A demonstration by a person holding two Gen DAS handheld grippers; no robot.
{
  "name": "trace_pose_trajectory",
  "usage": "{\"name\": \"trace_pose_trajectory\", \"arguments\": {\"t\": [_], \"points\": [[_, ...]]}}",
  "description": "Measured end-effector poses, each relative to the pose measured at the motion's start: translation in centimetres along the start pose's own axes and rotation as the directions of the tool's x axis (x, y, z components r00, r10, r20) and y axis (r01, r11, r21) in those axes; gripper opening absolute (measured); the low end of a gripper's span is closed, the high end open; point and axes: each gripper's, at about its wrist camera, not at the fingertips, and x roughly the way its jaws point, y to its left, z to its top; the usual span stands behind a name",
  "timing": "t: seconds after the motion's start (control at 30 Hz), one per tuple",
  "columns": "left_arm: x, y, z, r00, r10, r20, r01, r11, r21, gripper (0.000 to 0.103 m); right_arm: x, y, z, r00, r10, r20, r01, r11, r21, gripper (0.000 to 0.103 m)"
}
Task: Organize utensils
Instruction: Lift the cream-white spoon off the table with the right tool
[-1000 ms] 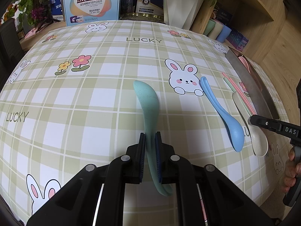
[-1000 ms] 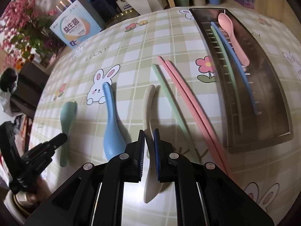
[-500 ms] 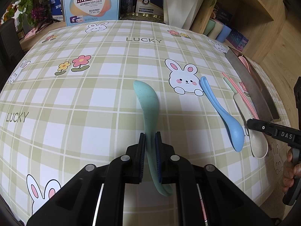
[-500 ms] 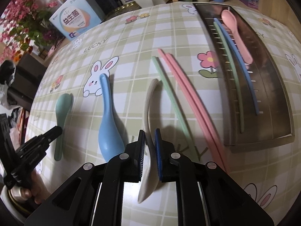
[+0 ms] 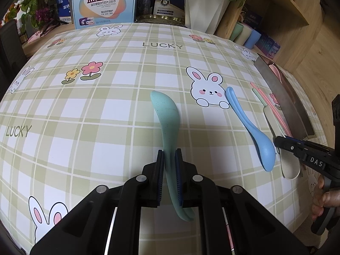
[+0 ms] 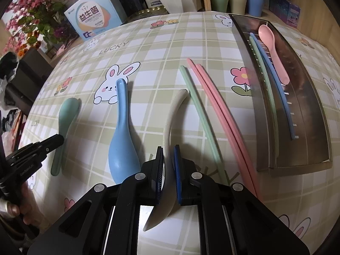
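Right wrist view gives the best read on progress: the long stainless steel tray (image 6: 301, 106) on the right side of the counter (image 6: 159, 48) already has a small pink plastic spoon (image 6: 273, 52), a blue chopstick (image 6: 274, 85) and a pale green chopstick (image 6: 265, 85) lying in it, so I'd call this maybe a third done. Still out on the plaid bunny tablecloth: a pair of pink chopsticks (image 6: 221, 114), one more light green chopstick (image 6: 199, 110), a chunky blue soup spoon (image 6: 122, 140), plus the two spoons being picked up. The right claw (image 6: 169, 170) is clamped on the neck of a cream-white soup spoon (image 6: 172, 119), which looks tipped up off the cloth, though the fisheye makes that hard to swear to. The left wrist view shows what this one can't: the left claw (image 5: 169, 172) is clenched on the handle of a speckled mint-green soup spoon (image 5: 169, 116), out in the middle of the cloth, well apart from the tray. From that side the tray is just an edge-on strip of metal, so its contents are mostly hidden.
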Motion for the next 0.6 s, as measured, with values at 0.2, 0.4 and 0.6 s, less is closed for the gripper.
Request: {"name": "trace_pose_trajectory", "arguments": {"t": [0.2,0.4,0.6], "points": [[0.0,-0.1,0.0,1.0,-0.001,-0.002,0.001,1.0,-0.007,0.011,-0.2,-0.5,-0.2,1.0,0.021,0.019,-0.022,1.0,0.021,0.01],[0.1,-0.2,0.1,1.0,0.002,-0.006,-0.002,1.0,-0.007,0.011,-0.3,-0.9,-0.4,0.999,0.04,0.02,-0.041,0.999,0.035,0.01],[-0.1,-1.0,-0.3,0.999,0.045,-0.014,-0.044,0.998,0.036,0.013,-0.4,-1.3,-0.5,0.998,0.068,0.016,-0.068,0.996,0.06,0.01]]}}
